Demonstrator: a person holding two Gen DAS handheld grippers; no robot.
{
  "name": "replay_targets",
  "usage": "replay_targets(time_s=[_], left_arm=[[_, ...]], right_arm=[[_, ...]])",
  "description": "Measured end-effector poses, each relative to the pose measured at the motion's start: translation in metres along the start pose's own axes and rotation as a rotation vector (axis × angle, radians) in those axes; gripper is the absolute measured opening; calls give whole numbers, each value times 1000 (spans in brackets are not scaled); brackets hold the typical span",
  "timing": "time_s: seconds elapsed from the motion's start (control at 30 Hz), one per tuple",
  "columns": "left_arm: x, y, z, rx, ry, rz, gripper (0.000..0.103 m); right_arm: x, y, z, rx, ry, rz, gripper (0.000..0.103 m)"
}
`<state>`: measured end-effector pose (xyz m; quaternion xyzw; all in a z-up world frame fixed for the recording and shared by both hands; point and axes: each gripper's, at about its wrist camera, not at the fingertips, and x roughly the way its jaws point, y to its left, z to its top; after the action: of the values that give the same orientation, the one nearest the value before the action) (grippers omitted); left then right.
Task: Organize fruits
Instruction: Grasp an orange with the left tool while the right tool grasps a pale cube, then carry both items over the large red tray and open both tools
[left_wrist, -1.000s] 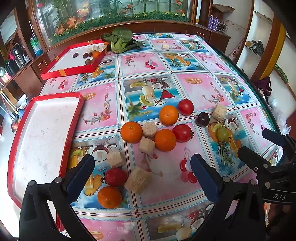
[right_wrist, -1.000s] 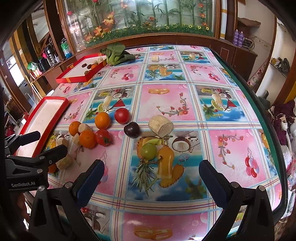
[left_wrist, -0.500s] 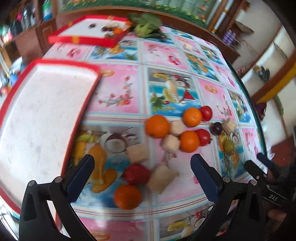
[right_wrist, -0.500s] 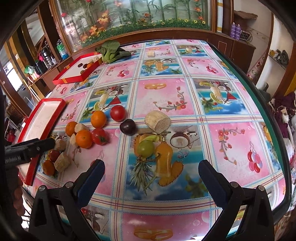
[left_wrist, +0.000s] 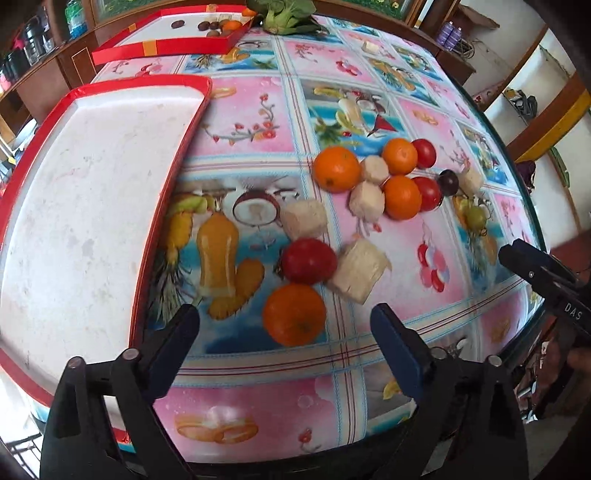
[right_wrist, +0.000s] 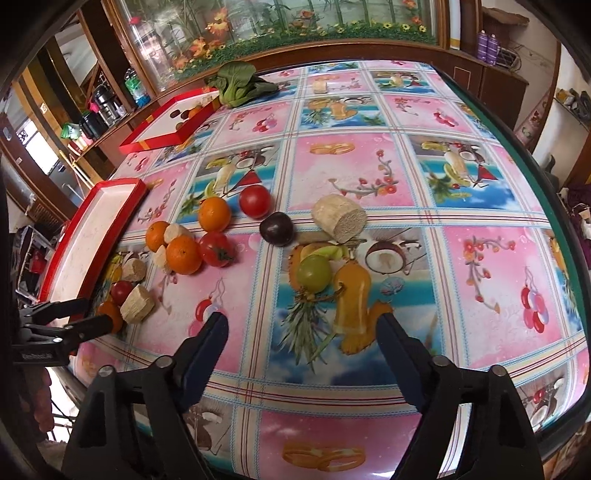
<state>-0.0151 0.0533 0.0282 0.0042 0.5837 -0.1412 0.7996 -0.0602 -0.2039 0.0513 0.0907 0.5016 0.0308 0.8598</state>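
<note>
Both grippers narrowed, empty: left gripper (left_wrist: 284, 328) had dropped toward the orange (left_wrist: 294, 314) near the tabletop's front edge, beside the red tray (left_wrist: 155, 236); right gripper (right_wrist: 301, 334) hovered.

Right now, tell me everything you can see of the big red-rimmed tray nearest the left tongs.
The near tray is a large shallow rectangle with a raised red rim and a white, faintly scuffed and stained floor that looks like plastic or coated card. It lies flat at the table's left edge, and nothing is in the part that shows. No fruit touches it; the nearest orange lies apart on the tablecloth. In the left wrist view its near corner runs behind the left tongs.
</note>
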Motion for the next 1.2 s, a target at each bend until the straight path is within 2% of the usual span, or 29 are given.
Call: replay_targets(time_s=[0.07, 0.13, 0.2, 0.3, 0.37, 0.5, 0.77, 0.8, 0.87, 0.9, 0.93, 1.2], left_arm=[[2, 3, -2, -1, 7, 4, 77], [6, 3, -4, 12, 13, 15, 56], [7, 1, -7, 33, -2, 20, 52], [4, -6, -8, 77, -11, -2, 32], [2, -11, -13, 115, -13, 16, 32], [-2, -1, -19, 81, -2, -24, 32], [-11, 19, -26, 40, 5, -56, 32], [-12, 21, -26, 39, 3, -62, 32], [-16, 25, -25, 37, -5, -75, 32], [-18, 28, -24, 36, -9, -85, 32], [-20, 29, -23, 38, -11, -90, 32], [-49, 50, -6, 36, -64, -141, 32]], right_arm=[[2, 7, 0, -25, 10, 31, 71], [5, 22, 2, -82, 22, 72, 69], [9, 40, 4, -143, 32, 123, 69], [17, 69, 4, -238, 58, 180, 68], [24, 88, 4, -293, 79, 209, 65], [35, 114, 2, -359, 113, 254, 62], [66, 150, 6, -436, 170, 259, 61], [70, 154, 6, -445, 175, 252, 59], [77, 159, 5, -459, 188, 232, 44], [79, 161, 5, -461, 196, 224, 39], [78, 162, 5, -459, 188, 217, 38], [57, 156, 15, -348, 177, 265, 38]])
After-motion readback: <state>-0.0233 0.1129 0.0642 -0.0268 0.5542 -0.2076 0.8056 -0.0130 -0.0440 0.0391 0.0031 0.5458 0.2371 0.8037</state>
